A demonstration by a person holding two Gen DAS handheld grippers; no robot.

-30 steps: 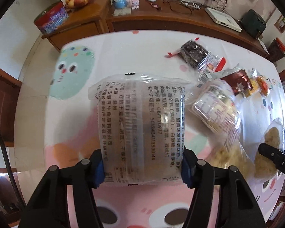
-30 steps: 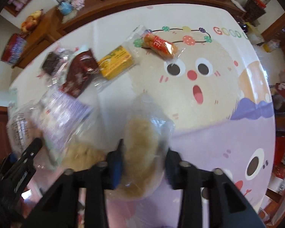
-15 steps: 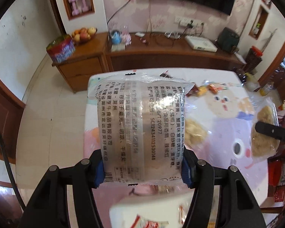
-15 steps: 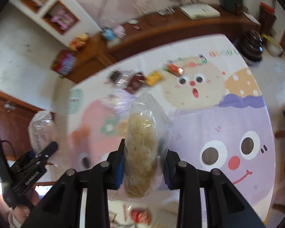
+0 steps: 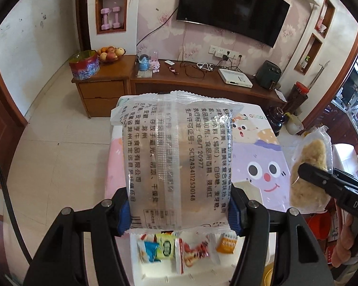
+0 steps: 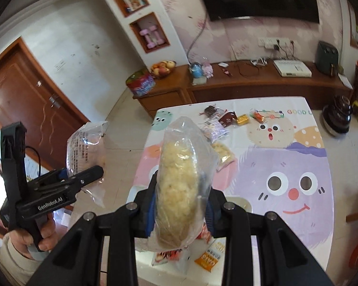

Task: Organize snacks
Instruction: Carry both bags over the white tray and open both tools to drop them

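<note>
Both lifted well clear of table (image 6: 322, 128) since a second ago: left gripper (image 5: 179, 211) clamped on printed packet (image 5: 176, 164), right gripper (image 6: 180, 205) clamped on crumbly bag (image 6: 179, 188). Now above white bin (image 5: 155, 269) of snacks; drop-in likely next.

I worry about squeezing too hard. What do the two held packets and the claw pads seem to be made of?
Printed packet: thin clear plastic film, glossy, with a ribbed seam and zigzag ends. Pale-snack bag: thinner clear film, wrinkled, likely soft. Pads: blue, matte, perhaps rubber or foam; the look leaves it open.
</note>
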